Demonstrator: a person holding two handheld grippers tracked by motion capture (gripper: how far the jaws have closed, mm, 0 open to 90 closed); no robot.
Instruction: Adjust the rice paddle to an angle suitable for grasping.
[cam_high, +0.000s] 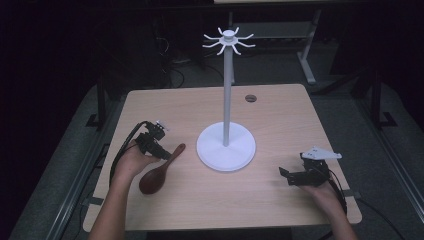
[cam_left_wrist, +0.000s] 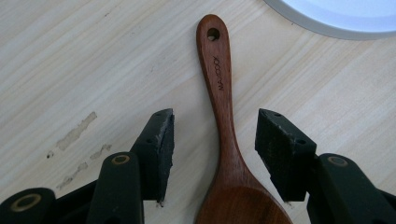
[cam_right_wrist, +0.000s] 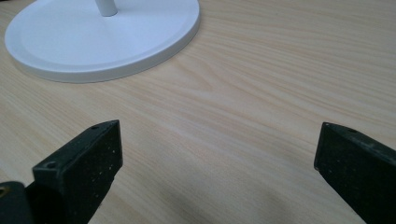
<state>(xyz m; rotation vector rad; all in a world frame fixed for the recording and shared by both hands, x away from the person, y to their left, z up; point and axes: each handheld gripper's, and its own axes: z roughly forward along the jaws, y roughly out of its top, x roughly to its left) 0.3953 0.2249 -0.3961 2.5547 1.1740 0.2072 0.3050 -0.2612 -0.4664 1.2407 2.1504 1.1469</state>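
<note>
A dark wooden spoon (cam_left_wrist: 223, 140) lay flat on the pale wooden table (cam_high: 280, 120), just left of the round base of a white hook stand (cam_high: 227, 102); its bowl pointed toward the person and its handle angled away toward that base. Along the handle, below a small hanging hole at its tip, ran burnt-in lettering that seemed to read "MAJCOOK", though the letters were small. The left gripper (cam_left_wrist: 214, 156) hovered over the spoon's neck, its jaws released and standing apart on either side of the handle; neither pad touched the wood. The right gripper (cam_right_wrist: 217, 163) sat low near the table's right front edge, well apart from the spoon; its jaws were spread wide with bare tabletop between them, and the stand's base lay ahead of it.
</note>
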